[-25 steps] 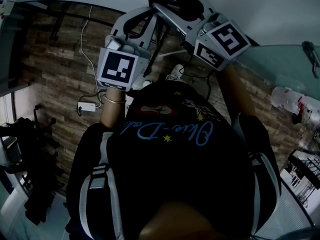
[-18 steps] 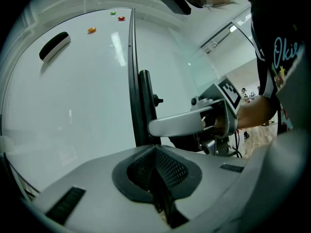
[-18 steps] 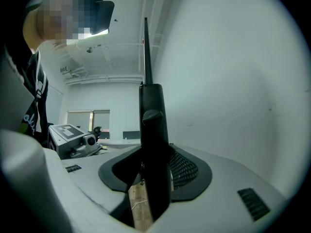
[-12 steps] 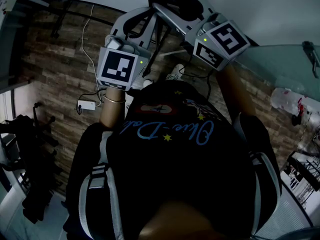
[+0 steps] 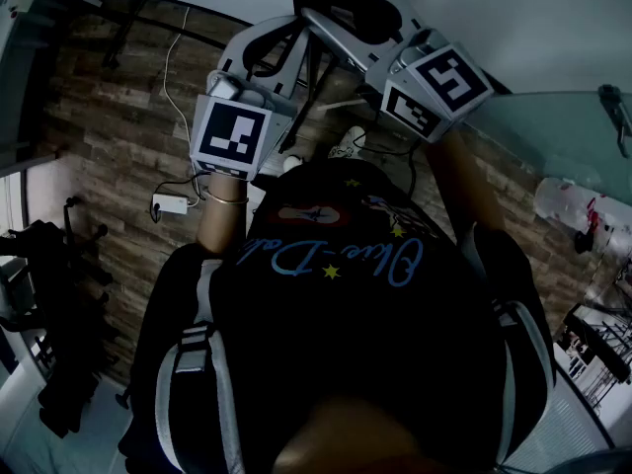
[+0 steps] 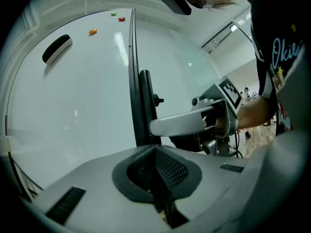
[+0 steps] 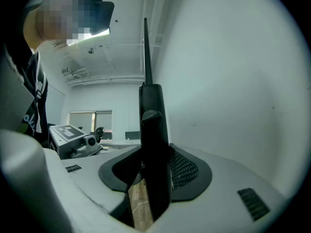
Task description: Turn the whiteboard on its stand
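Over wood-plank floor (image 5: 109, 196), my left hand-held gripper (image 6: 151, 147) pinches the whiteboard (image 6: 73, 106) at its edge, my right hand-held gripper (image 7: 153, 154) clamps its black post (image 7: 153, 115), white ceiling (image 7: 112, 57) beyond.

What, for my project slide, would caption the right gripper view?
Right gripper's jaws shut on the whiteboard's black edge, left gripper visible beyond.

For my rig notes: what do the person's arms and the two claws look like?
The left claw and the right claw are light-grey shells with black meshed pads. The left cube and right cube bear black-and-white square markers. The person wears a black top with blue script, grey straps, and a thin bracelet on the left wrist.
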`<action>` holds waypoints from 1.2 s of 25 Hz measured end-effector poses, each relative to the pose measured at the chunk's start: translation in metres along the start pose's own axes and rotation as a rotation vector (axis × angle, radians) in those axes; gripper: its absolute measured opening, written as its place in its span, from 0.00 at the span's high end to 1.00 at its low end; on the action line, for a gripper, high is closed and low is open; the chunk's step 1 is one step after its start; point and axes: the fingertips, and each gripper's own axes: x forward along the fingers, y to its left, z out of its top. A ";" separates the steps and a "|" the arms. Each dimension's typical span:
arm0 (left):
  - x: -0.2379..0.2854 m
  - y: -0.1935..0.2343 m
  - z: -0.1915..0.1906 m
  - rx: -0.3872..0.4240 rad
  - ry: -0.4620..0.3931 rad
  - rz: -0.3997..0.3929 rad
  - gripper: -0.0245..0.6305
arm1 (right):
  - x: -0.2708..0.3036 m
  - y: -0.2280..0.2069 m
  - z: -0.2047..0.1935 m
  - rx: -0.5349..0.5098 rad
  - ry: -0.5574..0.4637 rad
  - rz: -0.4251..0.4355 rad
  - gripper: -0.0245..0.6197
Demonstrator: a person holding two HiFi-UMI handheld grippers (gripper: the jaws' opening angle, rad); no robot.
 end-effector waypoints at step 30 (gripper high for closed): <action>-0.019 -0.005 -0.003 0.001 0.001 0.018 0.96 | -0.002 0.020 -0.003 0.005 -0.001 0.004 0.67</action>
